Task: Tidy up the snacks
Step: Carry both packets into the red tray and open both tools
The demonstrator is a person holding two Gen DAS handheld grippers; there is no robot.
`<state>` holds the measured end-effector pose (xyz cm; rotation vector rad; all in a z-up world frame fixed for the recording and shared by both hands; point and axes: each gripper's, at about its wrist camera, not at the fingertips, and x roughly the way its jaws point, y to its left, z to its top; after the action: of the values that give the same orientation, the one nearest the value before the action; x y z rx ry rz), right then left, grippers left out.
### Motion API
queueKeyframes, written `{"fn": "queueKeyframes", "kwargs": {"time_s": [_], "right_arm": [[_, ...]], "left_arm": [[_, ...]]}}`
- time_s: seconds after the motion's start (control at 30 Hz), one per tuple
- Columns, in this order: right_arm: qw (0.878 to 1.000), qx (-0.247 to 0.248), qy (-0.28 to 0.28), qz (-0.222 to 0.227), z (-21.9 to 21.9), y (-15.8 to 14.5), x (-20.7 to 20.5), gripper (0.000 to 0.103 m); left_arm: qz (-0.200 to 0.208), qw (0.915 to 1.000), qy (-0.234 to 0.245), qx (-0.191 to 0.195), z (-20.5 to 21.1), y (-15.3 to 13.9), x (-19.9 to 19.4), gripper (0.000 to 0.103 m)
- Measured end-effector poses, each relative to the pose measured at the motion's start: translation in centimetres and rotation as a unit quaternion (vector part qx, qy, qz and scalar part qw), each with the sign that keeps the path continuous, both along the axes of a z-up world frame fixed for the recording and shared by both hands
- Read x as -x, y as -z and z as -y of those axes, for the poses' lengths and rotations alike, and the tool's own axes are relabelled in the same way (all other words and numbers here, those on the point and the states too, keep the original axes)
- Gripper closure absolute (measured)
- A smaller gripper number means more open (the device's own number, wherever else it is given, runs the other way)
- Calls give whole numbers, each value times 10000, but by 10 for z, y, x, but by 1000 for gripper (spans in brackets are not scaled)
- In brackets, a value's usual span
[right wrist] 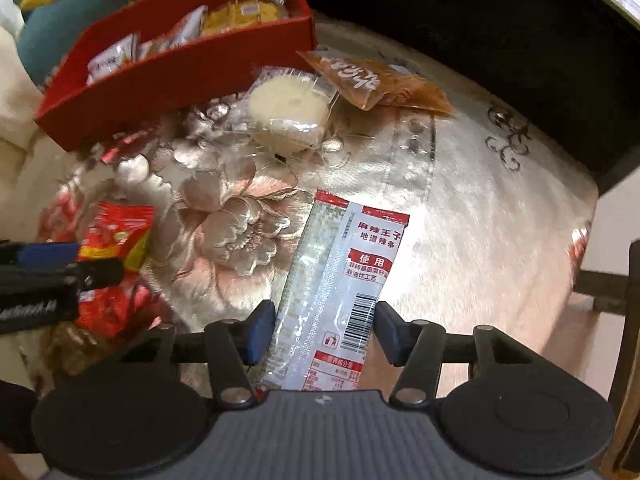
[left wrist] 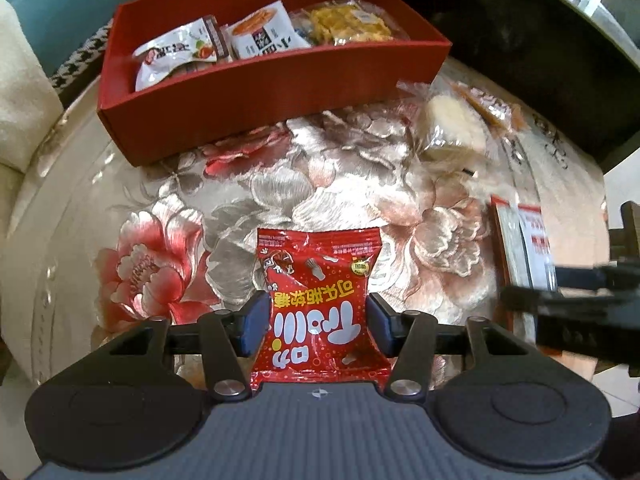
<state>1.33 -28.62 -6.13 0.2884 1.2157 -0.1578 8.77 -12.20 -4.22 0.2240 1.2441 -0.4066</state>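
My left gripper (left wrist: 318,322) is shut on a red candy packet (left wrist: 316,276), its blue pads pinching the packet's sides above the flowered cloth. My right gripper (right wrist: 324,331) is shut on a long white and silver snack packet (right wrist: 340,264) that carries a barcode and red labels. The red packet (right wrist: 116,236) also shows at the left of the right wrist view, and the white packet (left wrist: 528,240) at the right edge of the left wrist view. A red box (left wrist: 260,92) at the back holds several snack packets.
A pale round cake in clear wrap (right wrist: 288,108) and an orange-brown packet (right wrist: 372,84) lie on the cloth right of the red box (right wrist: 160,80). The round table's edge curves away on the right; dark furniture stands behind, cushions at the left.
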Motion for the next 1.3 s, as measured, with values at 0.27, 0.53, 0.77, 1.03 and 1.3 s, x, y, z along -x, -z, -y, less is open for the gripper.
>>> {"fn": "queueKeyframes", "kwargs": {"time_s": [0.27, 0.53, 0.77, 1.03, 1.3], "right_arm": [[9968, -376, 35, 699, 0, -29, 4, 52], [9936, -601, -51, 950, 0, -39, -2, 52], [9915, -659, -93, 1116, 4, -46, 2, 52], [9879, -592, -108, 1432, 5, -64, -5, 52], [9815, -473, -172, 1848, 5, -91, -41, 52]], "left_arm": [[213, 9996, -21, 163, 3, -17, -3, 52], [204, 9996, -175, -102, 16, 6, -13, 22], [-5, 9995, -252, -208, 24, 20, -13, 39], [274, 9983, -455, 258, 13, -18, -20, 43], [634, 9938, -723, 553, 8, -54, -42, 42]]}}
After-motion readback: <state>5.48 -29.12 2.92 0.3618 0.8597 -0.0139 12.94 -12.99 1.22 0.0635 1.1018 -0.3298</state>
